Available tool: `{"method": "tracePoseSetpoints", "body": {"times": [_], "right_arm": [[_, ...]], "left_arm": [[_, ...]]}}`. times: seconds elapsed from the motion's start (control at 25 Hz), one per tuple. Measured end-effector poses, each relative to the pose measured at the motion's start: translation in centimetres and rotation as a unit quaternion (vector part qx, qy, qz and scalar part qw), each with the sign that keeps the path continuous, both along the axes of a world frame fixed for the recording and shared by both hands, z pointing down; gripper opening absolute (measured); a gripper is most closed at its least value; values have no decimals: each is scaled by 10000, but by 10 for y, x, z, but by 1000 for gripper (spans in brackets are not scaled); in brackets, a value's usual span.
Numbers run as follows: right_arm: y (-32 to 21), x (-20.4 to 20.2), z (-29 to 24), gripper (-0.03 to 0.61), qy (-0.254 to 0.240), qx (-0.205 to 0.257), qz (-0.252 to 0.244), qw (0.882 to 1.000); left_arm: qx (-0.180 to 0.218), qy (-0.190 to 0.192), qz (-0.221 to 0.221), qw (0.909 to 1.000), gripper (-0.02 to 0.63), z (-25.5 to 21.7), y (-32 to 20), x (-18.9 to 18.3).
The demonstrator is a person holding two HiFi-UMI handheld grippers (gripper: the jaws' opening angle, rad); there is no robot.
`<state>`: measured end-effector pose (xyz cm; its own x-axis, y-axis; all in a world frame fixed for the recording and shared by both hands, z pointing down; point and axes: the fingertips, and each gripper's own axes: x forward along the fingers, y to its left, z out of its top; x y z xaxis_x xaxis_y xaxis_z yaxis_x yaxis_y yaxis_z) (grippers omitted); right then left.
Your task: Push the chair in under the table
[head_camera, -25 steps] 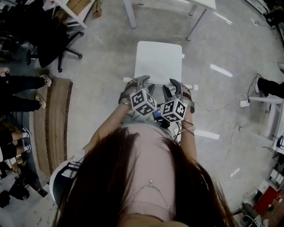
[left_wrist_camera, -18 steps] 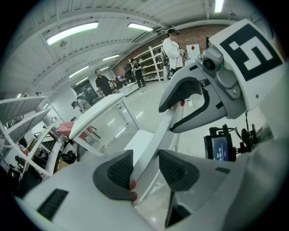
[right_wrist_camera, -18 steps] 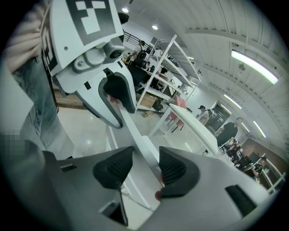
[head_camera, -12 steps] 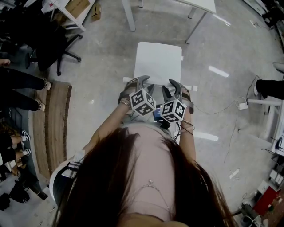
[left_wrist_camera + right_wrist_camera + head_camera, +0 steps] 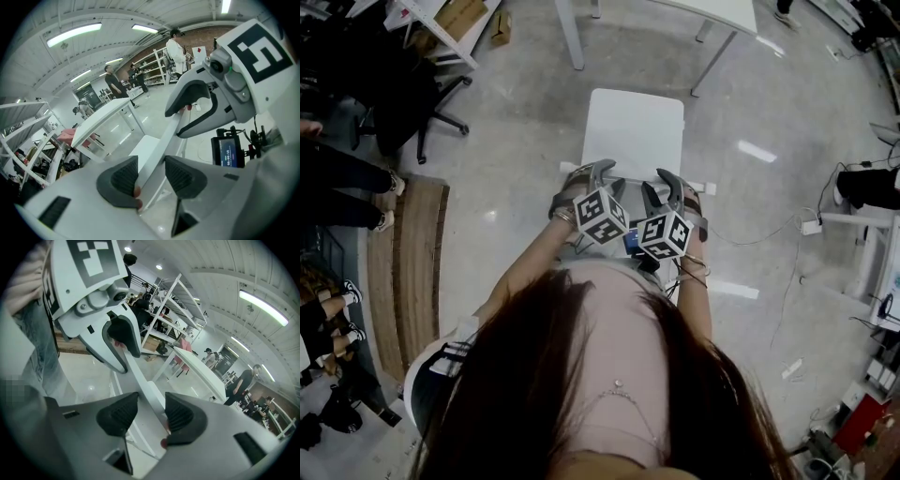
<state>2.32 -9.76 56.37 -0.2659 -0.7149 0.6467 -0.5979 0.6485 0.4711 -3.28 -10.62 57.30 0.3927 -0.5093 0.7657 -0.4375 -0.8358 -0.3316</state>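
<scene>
Two white pieces of furniture line up down the middle of the head view: the desk (image 5: 727, 9) at the top edge and, below it at centre, the chair (image 5: 635, 127). Its seat faces the gap between the desk's legs. Bare floor (image 5: 516, 141) separates them, so the chair is not yet tucked under. The backrest (image 5: 159, 150) sits at the seat's lower edge, nearest the person, which makes it the natural place to push from. The left gripper (image 5: 598, 173) and the right gripper (image 5: 667, 180) sit side by side on its top rail, probably so the push runs straight. Each gripper's jaws stand wide, straddling the rail. Only one pad of each rests against it, so this is a brace rather than a clamp.
</scene>
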Motion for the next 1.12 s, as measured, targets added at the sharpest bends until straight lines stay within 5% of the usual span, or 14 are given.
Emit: {"method": "tracePoseSetpoints", "body": {"times": [1.12], "right_arm": [[-58,10,-1,184,-14,29,118,9999]], "left_arm": [[135,17,202,9997,183,-2,-59,11]]}}
